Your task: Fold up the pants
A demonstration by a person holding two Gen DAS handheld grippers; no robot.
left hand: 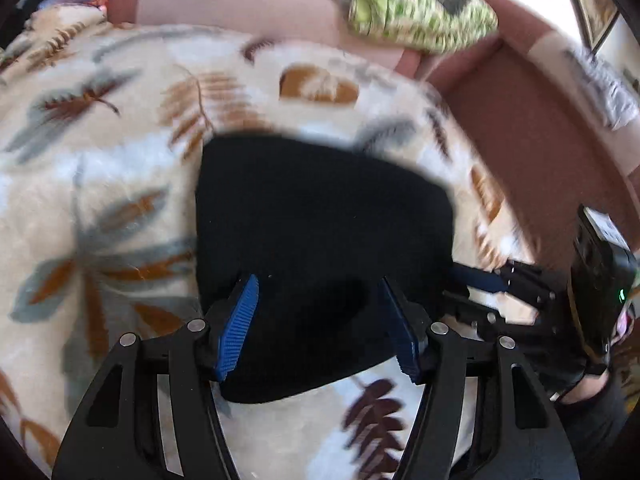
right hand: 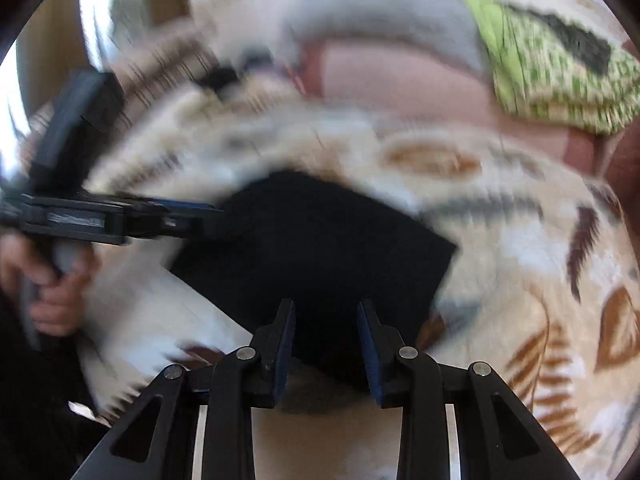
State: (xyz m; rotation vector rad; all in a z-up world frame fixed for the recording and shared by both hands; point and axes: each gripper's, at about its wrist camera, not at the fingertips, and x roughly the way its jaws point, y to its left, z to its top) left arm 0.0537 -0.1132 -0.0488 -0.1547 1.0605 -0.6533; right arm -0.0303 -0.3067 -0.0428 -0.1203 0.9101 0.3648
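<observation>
The black pants [left hand: 320, 240] lie folded into a compact dark block on the leaf-patterned blanket [left hand: 120, 160]; they also show in the right wrist view [right hand: 316, 248]. My left gripper [left hand: 318, 300] is open, its blue pads spread over the near edge of the pants. My right gripper [right hand: 326, 320] is open, its pads over the pants' near edge. The right gripper also shows in the left wrist view [left hand: 476, 280] at the pants' right side. The left gripper shows in the right wrist view [right hand: 192, 212] at the pants' left edge. Both views are blurred.
A green patterned cloth [left hand: 420, 8] lies at the back on a pink sofa cushion [left hand: 240, 4]; it also shows in the right wrist view [right hand: 560, 72]. The brown sofa edge [left hand: 540, 140] runs along the right.
</observation>
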